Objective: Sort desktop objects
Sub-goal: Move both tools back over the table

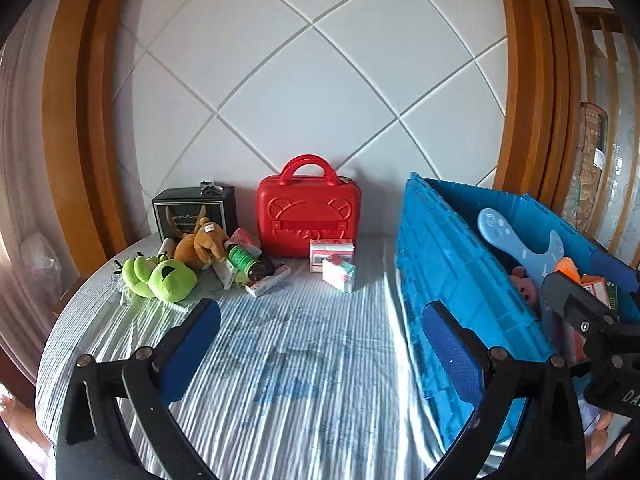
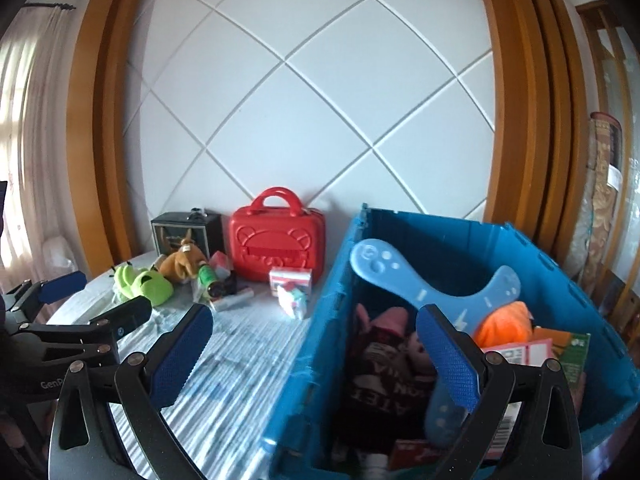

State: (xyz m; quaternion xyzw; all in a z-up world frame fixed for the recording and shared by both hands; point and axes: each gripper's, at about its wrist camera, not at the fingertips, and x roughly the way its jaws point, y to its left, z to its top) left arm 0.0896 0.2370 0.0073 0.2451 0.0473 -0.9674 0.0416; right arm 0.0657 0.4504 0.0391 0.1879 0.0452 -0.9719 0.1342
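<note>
Both my grippers are open and hold nothing. My left gripper (image 1: 320, 344) hovers over the bare cloth (image 1: 280, 360); my right gripper (image 2: 316, 360) hangs at the left wall of the blue crate (image 2: 312, 344).

I judge the sorting as partly done. In the crate already lie a blue bib (image 2: 432, 288), an orange toy (image 2: 508, 320), a pink plush (image 2: 392, 320) and some boxes (image 2: 536, 352).

Left on the table, from the left gripper at about 11 o'clock: the green plush (image 1: 160, 276), the brown plush (image 1: 200, 246) and the bottle (image 1: 248, 262). At 12 o'clock stand two small packs (image 1: 336, 264) before the red case (image 1: 308, 220). The black box (image 1: 192, 212) stands at the wall.
</note>
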